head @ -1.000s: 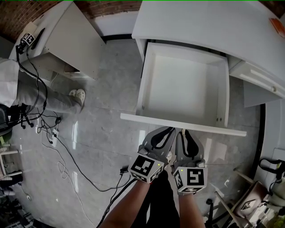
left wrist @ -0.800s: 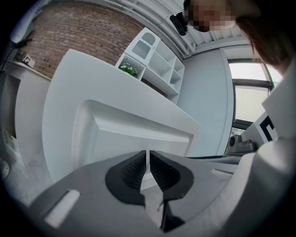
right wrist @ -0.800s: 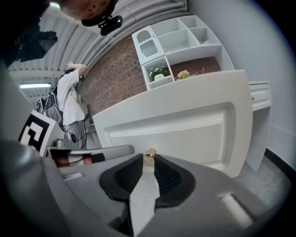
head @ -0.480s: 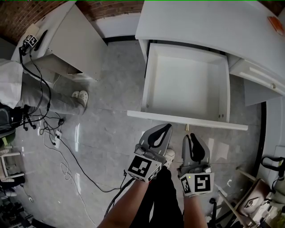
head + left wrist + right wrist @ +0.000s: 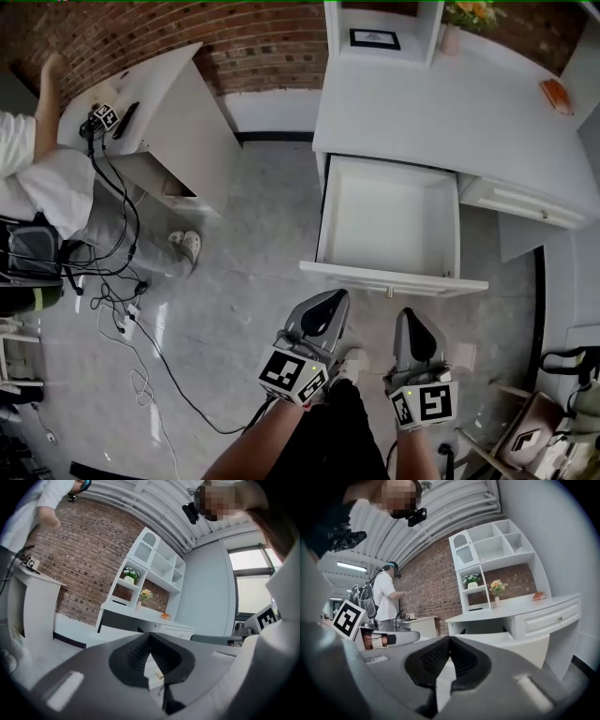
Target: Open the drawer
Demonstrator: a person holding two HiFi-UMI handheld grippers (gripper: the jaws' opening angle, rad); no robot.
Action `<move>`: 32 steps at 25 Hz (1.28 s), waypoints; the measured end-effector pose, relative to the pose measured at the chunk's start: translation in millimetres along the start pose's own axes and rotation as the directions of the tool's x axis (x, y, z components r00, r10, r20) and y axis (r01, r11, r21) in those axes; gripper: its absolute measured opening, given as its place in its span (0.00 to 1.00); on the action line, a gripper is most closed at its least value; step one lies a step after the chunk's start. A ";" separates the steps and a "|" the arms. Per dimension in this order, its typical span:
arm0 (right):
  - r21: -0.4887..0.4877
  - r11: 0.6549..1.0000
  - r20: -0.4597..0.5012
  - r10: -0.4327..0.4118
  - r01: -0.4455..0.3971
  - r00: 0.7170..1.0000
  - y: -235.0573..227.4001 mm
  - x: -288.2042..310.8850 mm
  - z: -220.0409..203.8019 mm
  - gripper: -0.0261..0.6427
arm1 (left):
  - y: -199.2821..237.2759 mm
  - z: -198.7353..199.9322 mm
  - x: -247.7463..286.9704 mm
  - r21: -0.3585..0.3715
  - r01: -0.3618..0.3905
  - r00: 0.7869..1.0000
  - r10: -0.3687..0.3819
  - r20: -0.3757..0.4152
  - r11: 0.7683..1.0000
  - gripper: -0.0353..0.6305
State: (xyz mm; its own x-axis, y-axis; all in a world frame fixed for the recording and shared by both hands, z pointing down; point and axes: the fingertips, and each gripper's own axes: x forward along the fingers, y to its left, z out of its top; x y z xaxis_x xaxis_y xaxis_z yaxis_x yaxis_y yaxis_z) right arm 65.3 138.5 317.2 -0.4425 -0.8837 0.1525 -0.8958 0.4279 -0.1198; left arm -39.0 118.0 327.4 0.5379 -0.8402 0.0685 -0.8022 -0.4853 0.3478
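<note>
The white drawer (image 5: pixel 389 220) stands pulled out of the white desk (image 5: pixel 450 108) and looks empty inside. Its front panel (image 5: pixel 394 278) carries a small knob (image 5: pixel 390 292) below the middle. My left gripper (image 5: pixel 325 305) hangs over the grey floor a short way in front of the panel, jaws shut on nothing. My right gripper (image 5: pixel 411 323) is beside it, also shut and empty, just below the knob but apart from it. In the left gripper view my left gripper (image 5: pixel 149 637) points at the desk. In the right gripper view my right gripper (image 5: pixel 450 641) does the same.
A second closed drawer (image 5: pixel 516 202) sits to the right of the open one. A white cabinet (image 5: pixel 164 103) and a person (image 5: pixel 42 178) are at the left, with cables (image 5: pixel 131 319) on the floor. Clutter (image 5: pixel 534 427) lies at the bottom right.
Both grippers have drawn back from the drawer's front panel toward me. The head view has backed off and lifted, so more of the desk and wall shows.
</note>
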 end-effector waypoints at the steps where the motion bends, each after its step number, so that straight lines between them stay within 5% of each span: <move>1: -0.007 1.000 0.006 0.000 0.000 1.000 1.9 -4.2 10.0 0.04 | -2.7 9.6 -4.3 -0.008 -0.001 1.000 0.001 0.006 1.000 0.06; 15: -0.040 0.999 0.083 0.013 -0.010 0.996 25.7 -72.8 138.3 0.04 | -48.2 128.6 -65.2 0.031 0.006 0.997 -0.008 0.075 1.000 0.06; 32: -0.092 0.995 0.129 0.040 -0.029 0.991 49.9 -115.3 230.7 0.04 | -80.8 204.3 -103.7 0.179 0.015 0.993 -0.035 0.109 0.984 0.06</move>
State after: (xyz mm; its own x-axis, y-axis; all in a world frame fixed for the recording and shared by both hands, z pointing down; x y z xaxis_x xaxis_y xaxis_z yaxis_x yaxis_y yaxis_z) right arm 81.0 218.0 67.3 -0.4694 -0.8828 0.0196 -0.8827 0.4686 -0.0339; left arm -82.9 194.9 101.2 0.5346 -0.8439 -0.0462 -0.8273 -0.5337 0.1755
